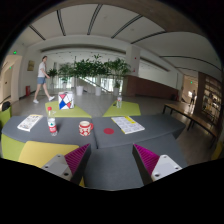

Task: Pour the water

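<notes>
A small red cup stands on the grey table, well beyond my fingers and a little left. Left of it stands a small white container with a red band. Farther back stands a green bottle. My gripper is open and empty above the near part of the table. Its magenta pads are wide apart with only bare table between them.
Open magazines lie at the left and right of the table. A colourful carton stands at the back. Yellow-green table sections lie to the left. Potted plants stand behind, and a person walks far left.
</notes>
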`<state>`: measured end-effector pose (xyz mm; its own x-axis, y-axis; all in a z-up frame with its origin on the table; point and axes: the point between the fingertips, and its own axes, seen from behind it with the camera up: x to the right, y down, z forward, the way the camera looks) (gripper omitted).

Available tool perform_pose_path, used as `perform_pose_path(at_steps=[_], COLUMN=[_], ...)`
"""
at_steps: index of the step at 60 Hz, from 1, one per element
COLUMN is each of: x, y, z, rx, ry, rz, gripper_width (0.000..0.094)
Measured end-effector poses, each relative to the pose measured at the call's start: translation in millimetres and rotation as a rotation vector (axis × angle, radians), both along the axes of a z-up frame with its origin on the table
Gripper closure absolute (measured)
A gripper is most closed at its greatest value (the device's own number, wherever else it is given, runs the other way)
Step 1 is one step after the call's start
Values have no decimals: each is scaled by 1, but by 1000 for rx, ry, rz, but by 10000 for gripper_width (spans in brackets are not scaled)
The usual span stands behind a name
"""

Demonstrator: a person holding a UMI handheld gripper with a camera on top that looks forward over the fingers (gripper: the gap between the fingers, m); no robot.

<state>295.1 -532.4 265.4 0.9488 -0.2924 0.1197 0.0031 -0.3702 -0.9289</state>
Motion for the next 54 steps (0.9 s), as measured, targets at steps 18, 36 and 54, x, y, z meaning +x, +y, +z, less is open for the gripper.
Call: perform_pose_path(at_steps=[18,36,54], x=[-48,-207,-319], y=[22,125,317], z=[-31,-77,-106], rx=[-8,13,92], ry=[0,26,61], rz=[59,258,342], gripper_width=[65,79,88])
